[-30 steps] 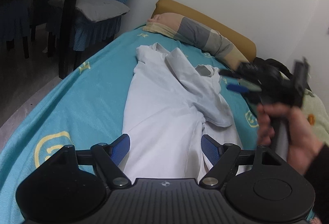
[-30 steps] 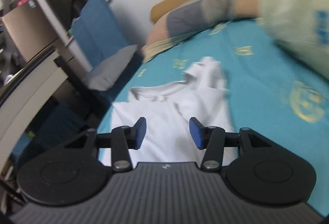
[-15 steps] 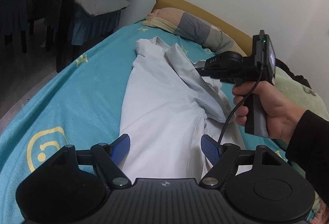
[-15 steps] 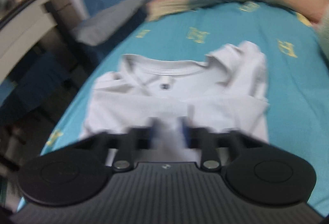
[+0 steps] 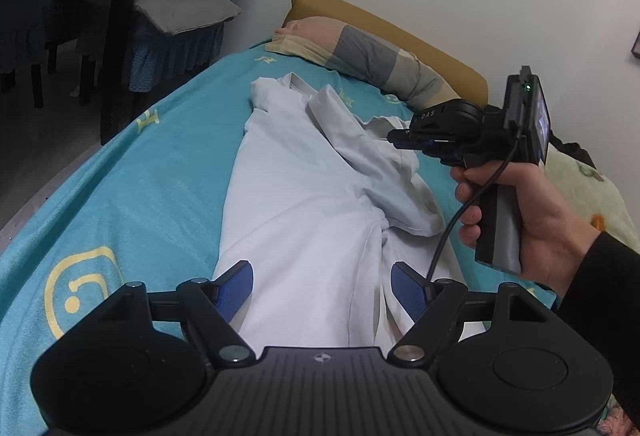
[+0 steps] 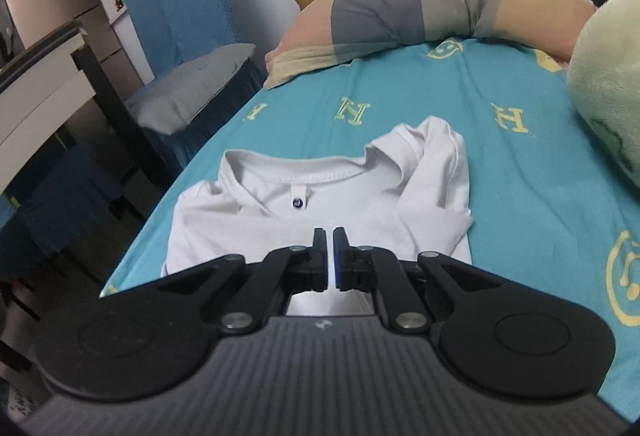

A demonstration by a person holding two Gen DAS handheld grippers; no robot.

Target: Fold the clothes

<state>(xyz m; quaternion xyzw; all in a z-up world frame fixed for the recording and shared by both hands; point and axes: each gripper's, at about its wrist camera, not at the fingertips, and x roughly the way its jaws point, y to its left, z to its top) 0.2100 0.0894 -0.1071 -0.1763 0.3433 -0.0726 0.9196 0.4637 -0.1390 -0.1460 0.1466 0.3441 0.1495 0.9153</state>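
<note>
A white T-shirt (image 5: 312, 204) lies lengthwise on the teal bedsheet (image 5: 132, 196), with one sleeve folded in over the chest. My left gripper (image 5: 322, 288) is open over the shirt's lower part, a blue pad on each side of the cloth and neither touching it. A hand holds my right gripper (image 5: 394, 136) just above the shirt near the collar. In the right wrist view the right gripper (image 6: 330, 236) shows its jaws nearly together and opening, a thin gap between them and nothing clamped. The T-shirt (image 6: 240, 220) collar and label sit just ahead.
A striped pillow (image 5: 360, 56) lies against a mustard headboard (image 5: 440, 56). A pale green plush blanket (image 6: 604, 88) bulges on the bed's right side. Off the left bed edge stand a blue-covered chair with a grey cushion (image 5: 180, 8) and a dark table leg (image 5: 120, 36).
The right gripper swung in over the shirt's collar end and its jaws went from wide apart to nearly together. The left gripper held still and stayed open.
</note>
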